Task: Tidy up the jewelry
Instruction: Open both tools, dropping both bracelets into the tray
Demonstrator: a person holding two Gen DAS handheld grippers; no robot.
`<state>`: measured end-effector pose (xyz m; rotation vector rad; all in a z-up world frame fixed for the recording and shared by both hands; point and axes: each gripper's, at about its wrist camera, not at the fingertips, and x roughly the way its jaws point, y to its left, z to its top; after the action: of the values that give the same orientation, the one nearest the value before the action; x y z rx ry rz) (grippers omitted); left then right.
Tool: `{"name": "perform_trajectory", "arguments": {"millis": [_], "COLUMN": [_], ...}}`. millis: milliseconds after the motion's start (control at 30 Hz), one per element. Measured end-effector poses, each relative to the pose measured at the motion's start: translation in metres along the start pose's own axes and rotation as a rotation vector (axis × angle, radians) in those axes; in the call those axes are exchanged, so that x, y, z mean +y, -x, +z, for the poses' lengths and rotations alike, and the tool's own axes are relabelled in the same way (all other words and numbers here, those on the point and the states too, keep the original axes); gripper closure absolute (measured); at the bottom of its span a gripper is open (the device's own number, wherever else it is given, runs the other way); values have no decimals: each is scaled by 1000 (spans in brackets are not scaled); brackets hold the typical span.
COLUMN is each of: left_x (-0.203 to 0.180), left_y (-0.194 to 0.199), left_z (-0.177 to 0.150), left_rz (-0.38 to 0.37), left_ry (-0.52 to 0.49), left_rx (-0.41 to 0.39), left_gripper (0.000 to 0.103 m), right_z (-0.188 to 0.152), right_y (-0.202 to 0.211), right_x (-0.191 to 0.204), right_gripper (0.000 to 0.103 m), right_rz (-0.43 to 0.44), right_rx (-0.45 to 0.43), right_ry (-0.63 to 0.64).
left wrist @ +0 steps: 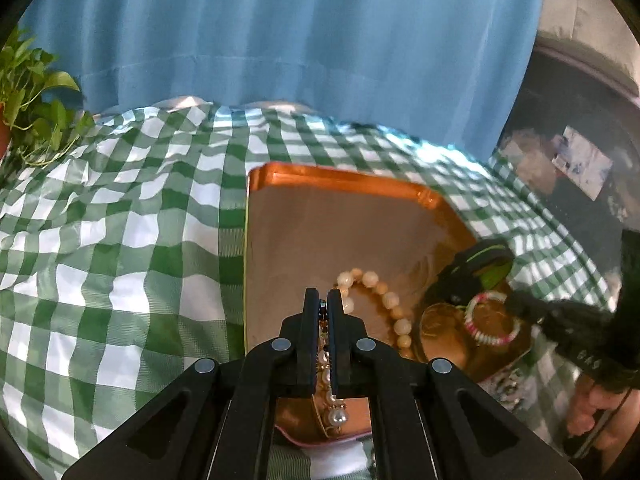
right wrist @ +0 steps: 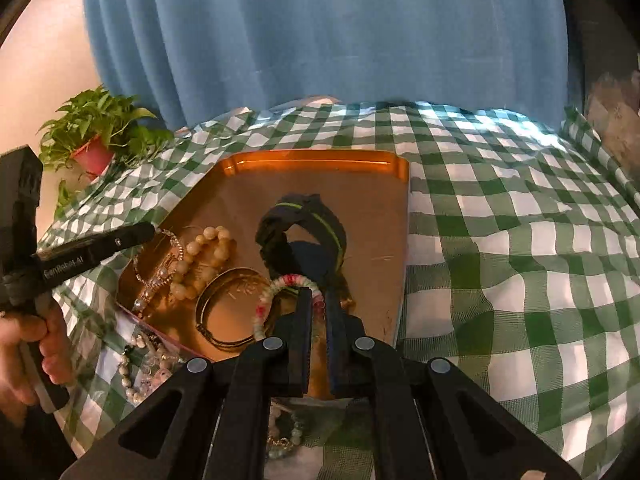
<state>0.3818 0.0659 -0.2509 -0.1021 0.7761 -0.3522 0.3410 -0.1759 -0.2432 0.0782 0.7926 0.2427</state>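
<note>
A copper tray (left wrist: 280, 184) lies on the green checked cloth. My left gripper (left wrist: 324, 300) is shut on a pearl and gold chain bracelet (left wrist: 330, 376) that hangs down between its fingers over the tray's near edge. Beside it in the tray lie a cream bead bracelet (left wrist: 384, 296) and a gold bangle (left wrist: 440, 320). My right gripper (right wrist: 318, 294) is shut on a pink and white bead bracelet (right wrist: 276, 292), low over the tray (right wrist: 372, 216). Just beyond it lies a dark headband (right wrist: 304, 220) with a green stripe. The left gripper (right wrist: 150, 234) shows at the tray's left side.
Loose bead and pearl pieces lie on the cloth off the tray's near left corner (right wrist: 140, 364) and under my right gripper (right wrist: 284, 432). A potted plant (right wrist: 96, 136) stands at the far left. A blue curtain (right wrist: 320, 40) hangs behind. A person's hand (right wrist: 24, 352) grips the left handle.
</note>
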Motion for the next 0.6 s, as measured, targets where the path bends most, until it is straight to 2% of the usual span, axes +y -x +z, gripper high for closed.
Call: {"name": "perform_trajectory", "arguments": {"millis": [100,133,167,200,233,267,300,333,433,600], "left_x": [-4,-4,-7,-11,-14,-17,-21,-23,-33,-38], "left_y": [-4,-1,1,5,8,13,19,24,42,61], "left_z": [-2,-2,-2,-3,-4,-5,-8,-10,-22,-41], "left_rz": [10,17,44,78,70,50,50,58,55,31], "left_ry": [-19,-22,-27,-33,-41,-56,-73,-84,-116,-74], "left_rx": [11,1,-13,-14,-11,-13,-22,-31,-40,8], "left_gripper": [99,96,94,89,75,65,41,30,29,30], "right_z": [0,0,-1,-2,0,-2,-1,-1,0,-7], "right_y": [-1,-1,0,1,2,5,8,12,27,62], "right_x": [3,4,4,3,1,-1,-2,-3,1,15], "right_gripper": [98,97,88,81,60,44,43,43,43,43], "right_rz": [0,-3,-5,-8,-2,19,29,33,21,46], "right_rx": [0,1,-3,-8,-13,-22,-29,-39,-65,-115], "right_ry": [16,17,13,4,-11,-32,-45,-53,-46,-18]}}
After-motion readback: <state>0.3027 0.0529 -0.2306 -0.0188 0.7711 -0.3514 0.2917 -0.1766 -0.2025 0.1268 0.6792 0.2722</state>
